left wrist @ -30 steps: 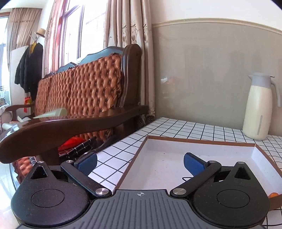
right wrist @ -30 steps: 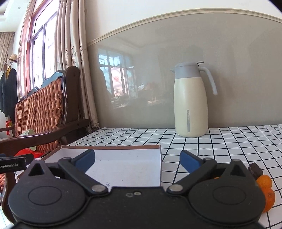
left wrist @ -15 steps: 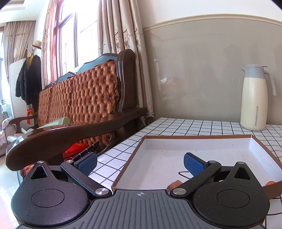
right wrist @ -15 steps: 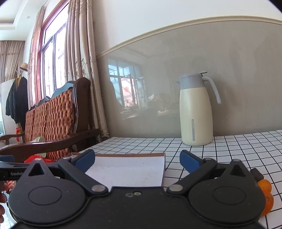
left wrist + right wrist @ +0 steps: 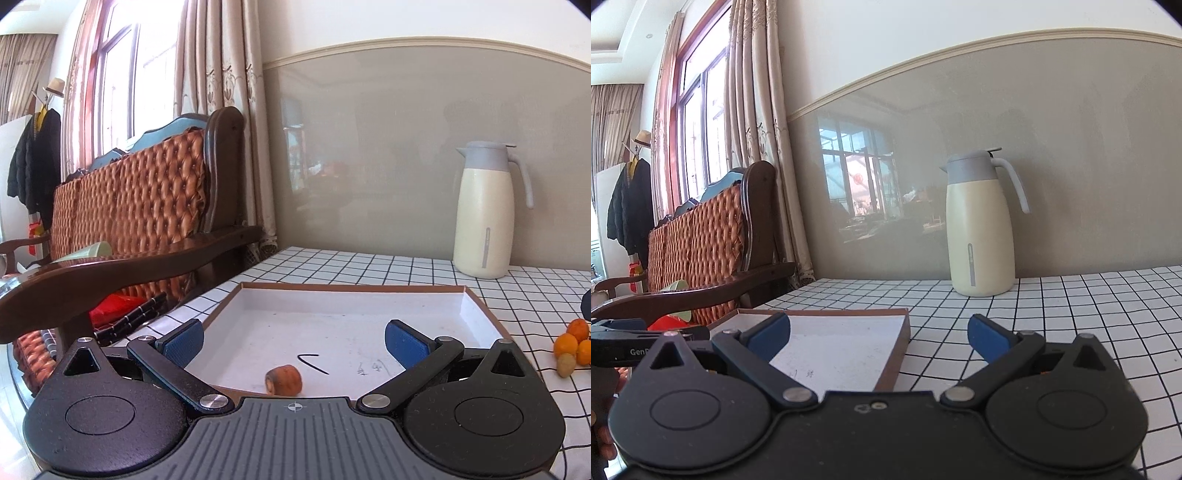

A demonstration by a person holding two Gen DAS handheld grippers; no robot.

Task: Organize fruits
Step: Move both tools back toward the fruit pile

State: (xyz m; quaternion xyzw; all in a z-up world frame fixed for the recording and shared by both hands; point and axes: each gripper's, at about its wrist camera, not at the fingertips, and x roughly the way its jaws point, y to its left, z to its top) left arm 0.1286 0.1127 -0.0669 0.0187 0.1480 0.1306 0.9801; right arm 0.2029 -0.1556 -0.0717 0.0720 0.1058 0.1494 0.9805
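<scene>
A shallow brown-rimmed box (image 5: pixel 476 308) with a white floor lies on the checked tablecloth. One small reddish-brown fruit (image 5: pixel 284 379) lies inside it near the front edge. My left gripper (image 5: pixel 295 341) hovers open just above and behind that fruit, nothing between its blue pads. A cluster of small orange fruits (image 5: pixel 570 345) sits on the cloth right of the box. In the right wrist view my right gripper (image 5: pixel 879 334) is open and empty over the box's right rim (image 5: pixel 899 354). The other gripper's body (image 5: pixel 624 341) shows at the left edge.
A cream thermos jug (image 5: pixel 485 210) stands at the back by the grey wall. A wooden sofa with tufted orange cushions (image 5: pixel 140 206) and a dark armrest (image 5: pixel 110 269) borders the table on the left. A black pen mark (image 5: pixel 312 362) is on the box floor.
Both views have pulled back and risen. The reddish-brown fruit, hidden a second ago, now lies fully in view in the box. The orange fruits have left the right wrist view.
</scene>
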